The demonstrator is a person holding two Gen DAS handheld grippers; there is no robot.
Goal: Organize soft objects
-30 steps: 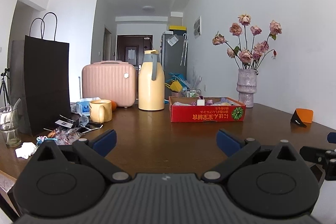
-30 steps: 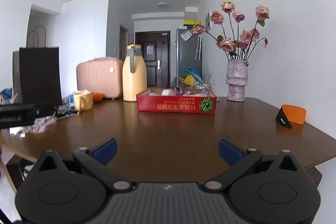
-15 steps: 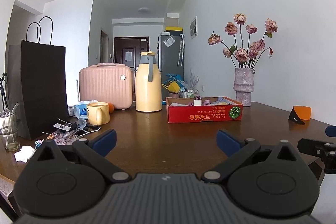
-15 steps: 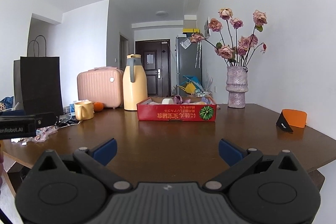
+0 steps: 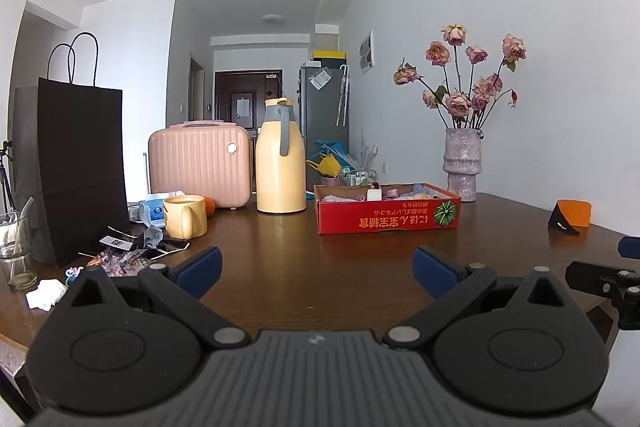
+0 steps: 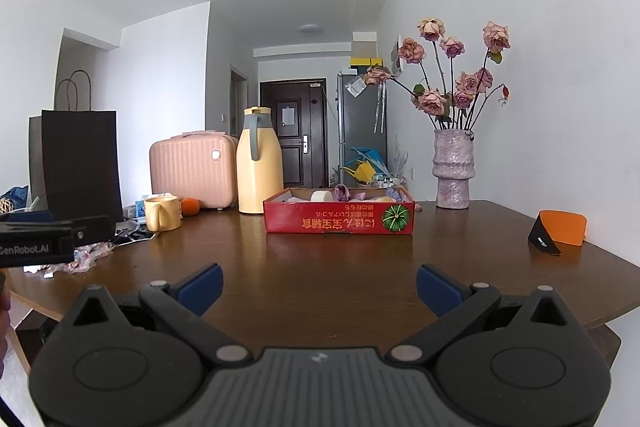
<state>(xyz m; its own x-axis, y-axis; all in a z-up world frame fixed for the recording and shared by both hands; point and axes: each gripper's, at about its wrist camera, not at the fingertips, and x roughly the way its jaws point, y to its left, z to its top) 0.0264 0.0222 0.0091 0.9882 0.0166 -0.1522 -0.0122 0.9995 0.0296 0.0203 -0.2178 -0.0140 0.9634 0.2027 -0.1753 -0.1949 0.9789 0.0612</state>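
A red cardboard box [image 5: 388, 218] [image 6: 338, 219] holding pale soft items stands mid-table, far ahead of both grippers. My left gripper [image 5: 316, 269] hangs open over the table's near edge, nothing between its blue fingertips. My right gripper [image 6: 318, 285] is likewise open and empty, near the front edge. Small soft bits, a white wad [image 5: 46, 294] and a grey cloth [image 5: 152, 237], lie in the clutter at the left. The box's contents are mostly hidden by its wall.
A yellow jug [image 5: 280, 169], pink case [image 5: 200, 165], yellow mug [image 5: 185, 215], black paper bag [image 5: 78, 167] and glass [image 5: 16, 255] crowd the left. A vase of roses [image 5: 460, 163] and an orange card [image 5: 572, 217] stand right. Brown table [image 5: 320, 247] lies between.
Both grippers have tilted and drawn back slightly, so the table objects sit lower and farther in view. The jaws have stayed open.
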